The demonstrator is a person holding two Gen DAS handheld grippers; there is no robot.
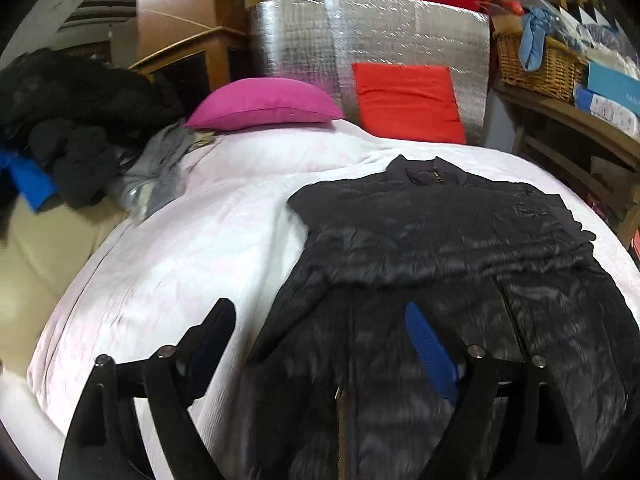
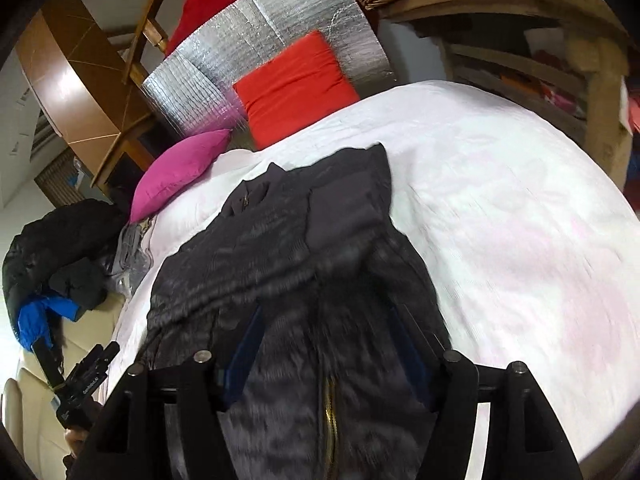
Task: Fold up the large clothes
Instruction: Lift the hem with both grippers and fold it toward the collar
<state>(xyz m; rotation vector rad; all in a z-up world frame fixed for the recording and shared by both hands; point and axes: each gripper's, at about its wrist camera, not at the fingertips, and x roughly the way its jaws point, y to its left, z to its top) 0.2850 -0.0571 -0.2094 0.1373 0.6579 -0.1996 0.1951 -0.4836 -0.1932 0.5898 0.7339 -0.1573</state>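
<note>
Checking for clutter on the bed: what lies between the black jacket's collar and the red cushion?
Only bare white bedcover lies between the black jacket and the red cushion, as both wrist views show.

We see a black quilted puffer jacket (image 1: pixel 440 240) spread front-up on the white bed cover (image 1: pixel 180 248), collar towards the far pillows and hem nearest us. Its glossy shell shows horizontal stitching. The collar stands slightly open with a small brass zip pull at the throat, and a gold zip runs down the front. Both sleeves appear folded across the chest, forming a ridged band
</note>
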